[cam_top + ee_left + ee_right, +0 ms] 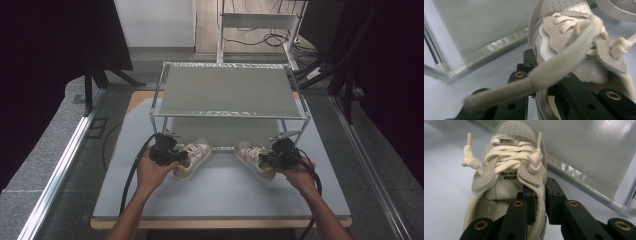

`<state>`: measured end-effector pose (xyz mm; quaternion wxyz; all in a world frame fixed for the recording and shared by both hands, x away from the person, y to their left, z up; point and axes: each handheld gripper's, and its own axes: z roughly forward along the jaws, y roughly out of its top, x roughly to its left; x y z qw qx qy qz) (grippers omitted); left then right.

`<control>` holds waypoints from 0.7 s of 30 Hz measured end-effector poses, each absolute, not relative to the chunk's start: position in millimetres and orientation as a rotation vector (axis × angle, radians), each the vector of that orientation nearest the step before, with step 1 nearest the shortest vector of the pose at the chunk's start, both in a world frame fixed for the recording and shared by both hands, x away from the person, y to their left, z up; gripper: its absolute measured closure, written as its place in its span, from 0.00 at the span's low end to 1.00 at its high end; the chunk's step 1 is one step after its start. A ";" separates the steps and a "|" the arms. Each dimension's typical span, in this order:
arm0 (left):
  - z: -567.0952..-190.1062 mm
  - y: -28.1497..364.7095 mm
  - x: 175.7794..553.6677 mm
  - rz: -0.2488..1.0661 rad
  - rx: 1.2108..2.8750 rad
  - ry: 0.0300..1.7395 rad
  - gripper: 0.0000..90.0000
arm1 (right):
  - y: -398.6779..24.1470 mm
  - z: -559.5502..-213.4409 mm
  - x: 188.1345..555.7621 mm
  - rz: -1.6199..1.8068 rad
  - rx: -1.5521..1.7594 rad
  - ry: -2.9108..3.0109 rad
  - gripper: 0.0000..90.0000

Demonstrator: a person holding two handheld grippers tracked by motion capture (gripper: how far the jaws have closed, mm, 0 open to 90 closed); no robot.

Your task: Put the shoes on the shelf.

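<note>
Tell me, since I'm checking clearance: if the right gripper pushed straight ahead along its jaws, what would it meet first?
The right gripper is already clamped on the sneaker wall. Pushing on, it would likely drive that shoe toward the rack's lower shelf beyond; depth is unclear.

Dim high view with black edges, soft overhead light, glare on the rack shelf [584, 147] beyond the fingers, blurred lace [549, 72] close over them.
</note>
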<state>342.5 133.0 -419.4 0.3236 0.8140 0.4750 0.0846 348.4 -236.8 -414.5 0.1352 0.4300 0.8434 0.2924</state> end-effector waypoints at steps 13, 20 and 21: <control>-423.7 120.7 351.4 0.210 2.123 1.251 0.93 | -238.1 -415.7 351.1 0.876 1.292 2.402 0.89; -421.2 115.9 354.3 0.217 2.111 1.248 0.93 | -237.2 -413.6 352.6 0.905 1.313 2.380 0.89; -420.9 115.5 354.9 0.218 2.109 1.248 0.93 | -236.7 -413.5 352.8 0.907 1.316 2.378 0.89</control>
